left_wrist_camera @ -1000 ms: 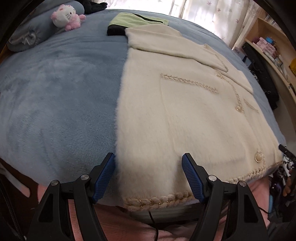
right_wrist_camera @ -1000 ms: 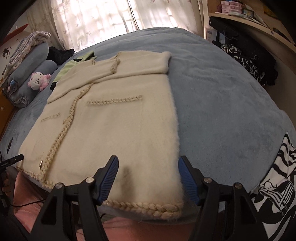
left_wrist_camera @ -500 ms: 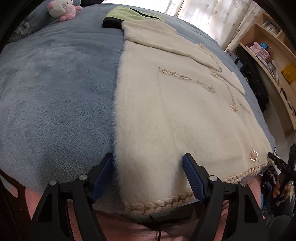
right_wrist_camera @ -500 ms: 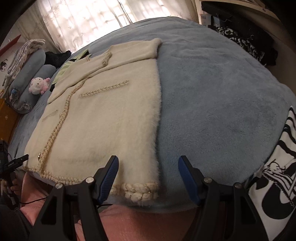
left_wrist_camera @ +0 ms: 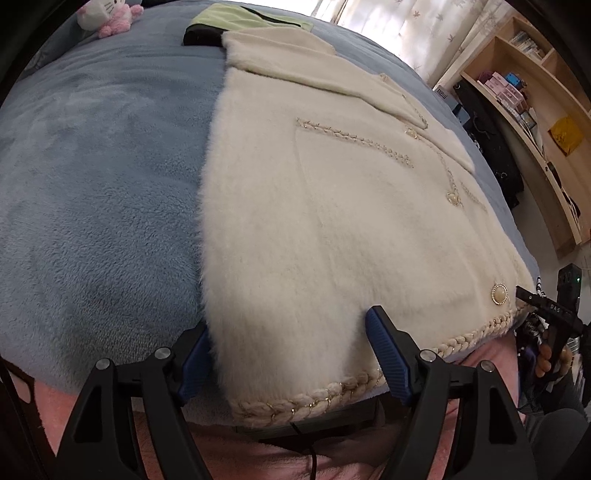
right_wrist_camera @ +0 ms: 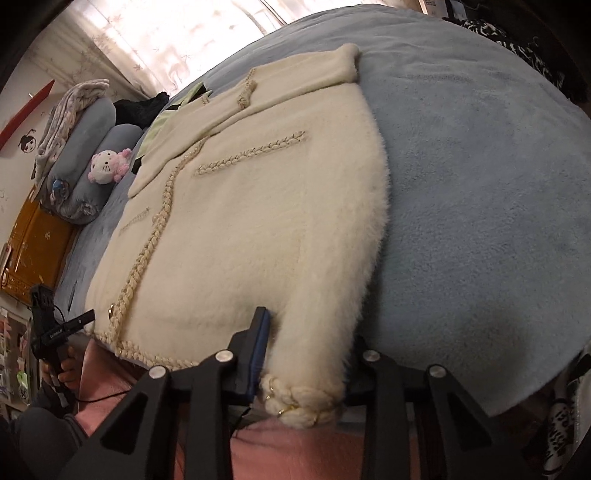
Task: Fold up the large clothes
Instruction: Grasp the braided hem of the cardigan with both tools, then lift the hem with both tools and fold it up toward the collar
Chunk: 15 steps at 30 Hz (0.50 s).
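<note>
A cream fluffy jacket (left_wrist_camera: 332,206) with braided trim and pearl buttons lies flat on a blue fleece bed cover (left_wrist_camera: 92,184). It also shows in the right wrist view (right_wrist_camera: 251,221). My left gripper (left_wrist_camera: 291,354) is open, with its blue pads on either side of the jacket's near left hem corner. My right gripper (right_wrist_camera: 306,350) is shut on the jacket's near right hem corner, and the fabric bunches between the pads.
A pink and white plush cat (right_wrist_camera: 109,166) and rolled grey bedding (right_wrist_camera: 81,162) lie at the head of the bed. A green and black garment (left_wrist_camera: 251,22) lies beyond the jacket's collar. Wooden shelves (left_wrist_camera: 535,110) stand at the right.
My right gripper has moved left onto the hem corner and closed on it, bunching the fabric. My left gripper has edged forward onto the left hem corner and stays open.
</note>
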{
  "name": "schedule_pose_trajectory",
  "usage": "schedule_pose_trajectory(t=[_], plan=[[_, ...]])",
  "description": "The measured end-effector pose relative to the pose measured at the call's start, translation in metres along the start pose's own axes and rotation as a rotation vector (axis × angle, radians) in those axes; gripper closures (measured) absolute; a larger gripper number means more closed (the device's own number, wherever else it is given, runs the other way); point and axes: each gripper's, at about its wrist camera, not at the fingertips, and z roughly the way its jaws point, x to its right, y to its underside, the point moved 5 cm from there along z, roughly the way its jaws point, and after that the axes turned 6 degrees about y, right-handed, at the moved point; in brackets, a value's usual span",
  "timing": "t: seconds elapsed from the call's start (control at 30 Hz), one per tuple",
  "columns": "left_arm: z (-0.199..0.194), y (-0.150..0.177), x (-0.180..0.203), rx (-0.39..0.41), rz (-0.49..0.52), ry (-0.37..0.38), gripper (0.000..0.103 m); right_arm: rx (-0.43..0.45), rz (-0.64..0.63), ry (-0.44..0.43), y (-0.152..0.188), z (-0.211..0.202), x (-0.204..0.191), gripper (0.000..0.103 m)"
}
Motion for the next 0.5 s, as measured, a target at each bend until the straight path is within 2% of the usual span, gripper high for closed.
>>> schedule_pose_trajectory(t=[0.1, 0.13, 0.17, 0.23, 0.27, 0.37, 0.5], plan=[[0.003, -0.001, 0.001, -0.005, -0.014, -0.015, 0.028, 0.006, 0.011, 0.004, 0.001, 0.0, -0.004, 0.076], [0.003, -0.001, 0.005, -0.007, -0.009, -0.028, 0.036, 0.009, 0.013, 0.009, 0.0, -0.001, -0.006, 0.077], [0.002, -0.002, 0.008, 0.0, -0.012, -0.032, 0.055, 0.011, 0.014, 0.014, 0.0, -0.001, -0.007, 0.078], [0.0, -0.004, 0.014, 0.001, -0.056, -0.008, 0.084, 0.023, 0.015, 0.02, 0.0, -0.005, -0.011, 0.079], [-0.002, -0.006, 0.016, 0.007, -0.074, -0.016, 0.088, 0.028, 0.015, 0.025, 0.0, -0.007, -0.014, 0.079], [-0.007, -0.01, 0.025, 0.041, -0.106, -0.045, 0.091, 0.053, 0.028, 0.038, -0.004, -0.015, -0.02, 0.08], [-0.029, -0.02, 0.033, 0.106, -0.141, -0.001, 0.093, 0.113, 0.03, 0.044, -0.009, -0.04, -0.03, 0.083]])
